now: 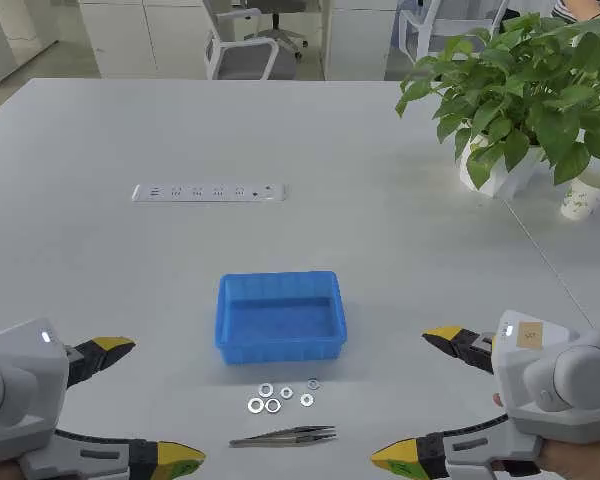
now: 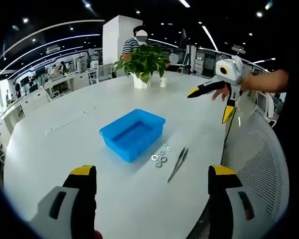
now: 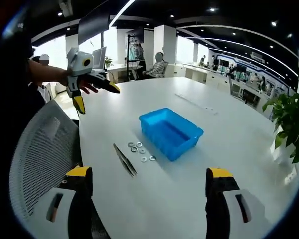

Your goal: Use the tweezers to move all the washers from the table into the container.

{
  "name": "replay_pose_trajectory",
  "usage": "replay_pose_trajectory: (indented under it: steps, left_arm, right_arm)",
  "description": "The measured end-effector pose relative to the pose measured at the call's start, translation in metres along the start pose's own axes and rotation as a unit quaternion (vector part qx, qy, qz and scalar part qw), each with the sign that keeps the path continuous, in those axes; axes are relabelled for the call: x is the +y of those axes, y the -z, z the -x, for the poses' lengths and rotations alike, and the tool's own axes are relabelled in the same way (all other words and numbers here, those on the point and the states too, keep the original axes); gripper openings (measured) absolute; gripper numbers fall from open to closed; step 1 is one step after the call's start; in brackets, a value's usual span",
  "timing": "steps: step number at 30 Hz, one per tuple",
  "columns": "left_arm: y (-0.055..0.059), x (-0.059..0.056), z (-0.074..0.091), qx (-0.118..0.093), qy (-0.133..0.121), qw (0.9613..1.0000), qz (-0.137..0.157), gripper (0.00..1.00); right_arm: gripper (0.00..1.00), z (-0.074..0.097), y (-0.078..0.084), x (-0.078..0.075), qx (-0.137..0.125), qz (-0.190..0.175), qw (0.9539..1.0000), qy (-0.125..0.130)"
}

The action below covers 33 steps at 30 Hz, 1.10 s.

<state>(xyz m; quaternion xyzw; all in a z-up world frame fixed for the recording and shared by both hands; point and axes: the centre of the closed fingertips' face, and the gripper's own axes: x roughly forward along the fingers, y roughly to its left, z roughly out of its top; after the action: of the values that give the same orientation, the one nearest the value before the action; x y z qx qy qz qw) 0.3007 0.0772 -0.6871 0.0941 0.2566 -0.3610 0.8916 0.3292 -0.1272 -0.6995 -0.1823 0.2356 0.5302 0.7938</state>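
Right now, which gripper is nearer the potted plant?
Right. The right gripper is on the same side of the blue container as the potted plant; the left gripper is on the opposite side, farther off.

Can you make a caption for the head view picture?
Open left gripper and open right gripper flank tweezers, washers and a blue container.

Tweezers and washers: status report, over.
Both open, empty: left tool, right tool. On table: tweezers untouched, six washers loose between them and blue container. Nothing blocking.
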Motion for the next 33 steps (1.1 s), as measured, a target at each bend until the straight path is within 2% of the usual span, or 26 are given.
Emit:
replay_pose_trajectory:
  steps: [33]
  left_arm:
    - [-0.0023,0.0013,0.0024,-0.005,-0.003,1.0,-0.006,0.99]
  right_arm:
    - [0.94,0.0032,-0.001,-0.0033,-0.003,0.003,1.0,0.003]
